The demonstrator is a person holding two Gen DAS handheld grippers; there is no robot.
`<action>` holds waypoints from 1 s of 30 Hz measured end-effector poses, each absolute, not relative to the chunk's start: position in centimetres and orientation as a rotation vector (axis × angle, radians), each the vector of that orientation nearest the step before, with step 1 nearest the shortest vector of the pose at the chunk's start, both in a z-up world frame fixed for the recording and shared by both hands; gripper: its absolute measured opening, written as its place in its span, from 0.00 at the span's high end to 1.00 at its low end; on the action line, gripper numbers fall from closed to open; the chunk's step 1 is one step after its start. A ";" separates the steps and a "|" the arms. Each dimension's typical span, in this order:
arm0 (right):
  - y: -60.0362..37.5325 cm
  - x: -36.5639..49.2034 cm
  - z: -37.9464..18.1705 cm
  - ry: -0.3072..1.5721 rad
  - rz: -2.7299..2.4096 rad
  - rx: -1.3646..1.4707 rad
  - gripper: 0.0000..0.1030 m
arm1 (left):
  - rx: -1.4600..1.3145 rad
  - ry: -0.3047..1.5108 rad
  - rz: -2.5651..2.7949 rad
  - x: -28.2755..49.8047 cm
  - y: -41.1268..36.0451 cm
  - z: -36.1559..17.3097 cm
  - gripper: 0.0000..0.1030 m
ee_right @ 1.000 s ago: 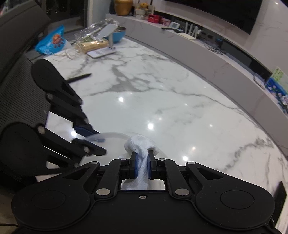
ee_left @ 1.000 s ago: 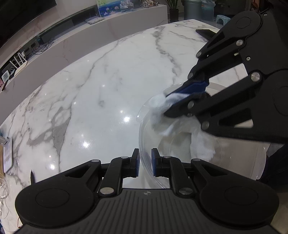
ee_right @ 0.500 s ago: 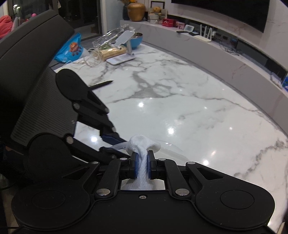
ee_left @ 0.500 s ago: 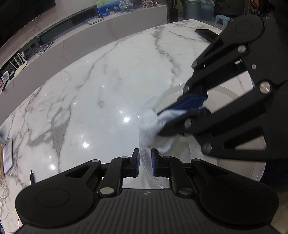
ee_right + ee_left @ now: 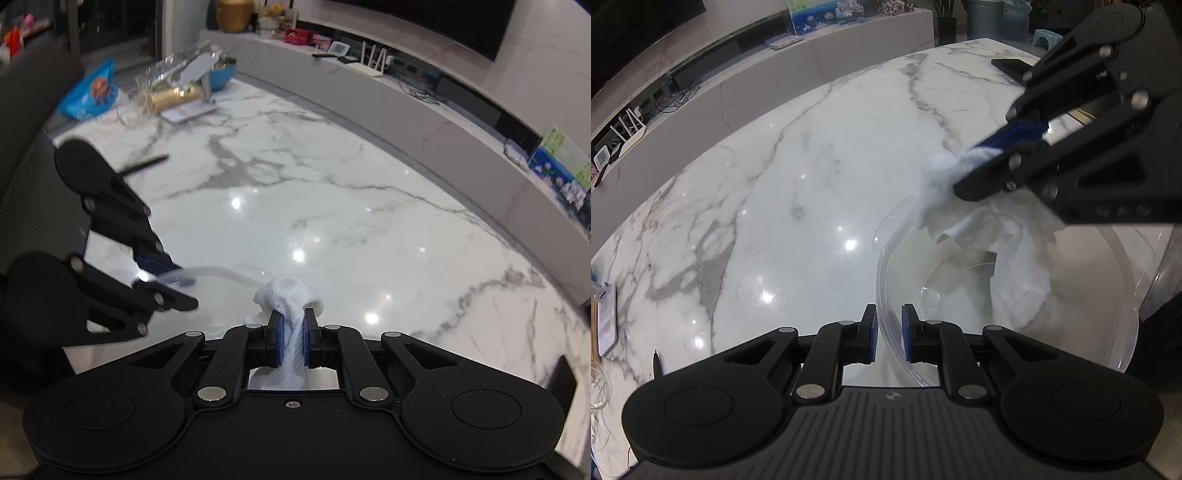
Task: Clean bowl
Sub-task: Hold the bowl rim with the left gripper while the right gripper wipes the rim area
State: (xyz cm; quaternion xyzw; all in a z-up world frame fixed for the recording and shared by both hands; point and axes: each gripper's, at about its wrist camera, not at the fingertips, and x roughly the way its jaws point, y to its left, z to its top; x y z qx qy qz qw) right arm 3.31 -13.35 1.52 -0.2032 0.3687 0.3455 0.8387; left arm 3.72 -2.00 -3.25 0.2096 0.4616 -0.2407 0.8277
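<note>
1. Clear bowl at lower right of the left wrist view, resting on the marble counter; near rim pinched between the closed jaws of the left gripper; only a thin lip of slick plastic in that grip, so likely to slide out or tip if pushed hard from inside.
2. Right gripper with jaws clamped on the white cloth; seen from the left wrist view at upper right; cloth bunched at the far rim and trailing down into the bowl.
3. Risk of the loose tail dragging rather than wiping; little pressure on the bowl wall from a hanging fold, so patches probably missed.
4. Risk of the cloth catching over the rim and levering the bowl upward against the left grip; light transparent plastic, easily lifted or skidded across the glossy counter.
5. Risk of the two grippers colliding; already near each other above the bowl, as the lower left of the right wrist view shows.
6. Cannot tell whether any dirt or water remains inside; hard to judge on clear plastic.
</note>
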 end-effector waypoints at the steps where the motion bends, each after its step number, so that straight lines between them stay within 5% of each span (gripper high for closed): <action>1: -13.5 3.3 1.8 0.768 0.740 -0.405 0.92 | 0.444 0.981 -0.512 3.9 -1.9 -3.3 0.88; 8: -12.6 3.5 2.9 0.706 0.829 -0.272 0.92 | 0.443 0.980 -0.511 4.0 -1.8 -3.3 0.88; 30: -12.6 3.5 0.7 0.771 0.643 -0.478 0.92 | 0.454 0.977 -0.510 3.9 -1.9 -3.3 0.88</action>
